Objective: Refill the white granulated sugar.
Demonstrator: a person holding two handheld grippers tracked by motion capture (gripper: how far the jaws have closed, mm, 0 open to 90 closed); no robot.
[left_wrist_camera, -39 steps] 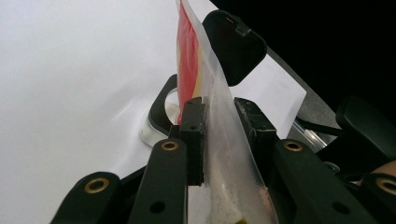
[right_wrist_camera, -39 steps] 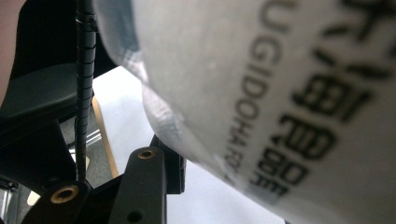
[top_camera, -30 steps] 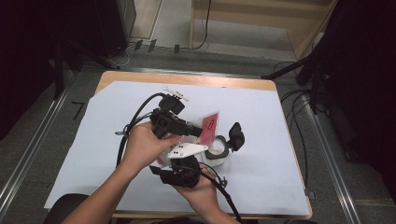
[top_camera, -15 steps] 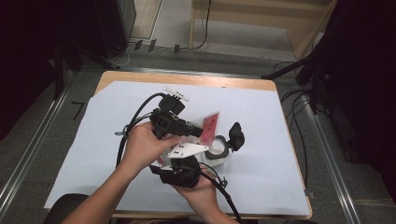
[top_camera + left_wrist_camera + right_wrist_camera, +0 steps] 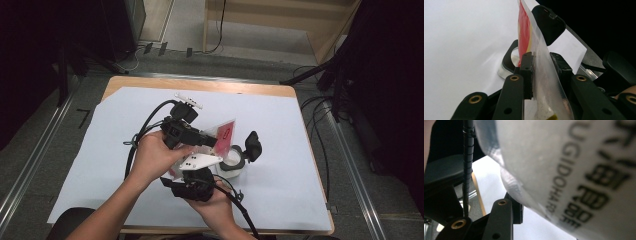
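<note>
Seemingly a pouring step: at centre frame in the high view, the red-and-clear plastic sachet (image 5: pixel 223 136) tilts over the round black-rimmed container (image 5: pixel 233 160) on the counter (image 5: pixel 280 130). Next, tip further. Left gripper view: left gripper (image 5: pixel 541 62) fingers clamp the sachet. Right gripper view: right gripper (image 5: pixel 524 210) grip on blurred printed film unclear.

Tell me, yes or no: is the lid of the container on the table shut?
No, in the high view the black lid stands flipped up beside the open container, whose white inside shows.
</note>
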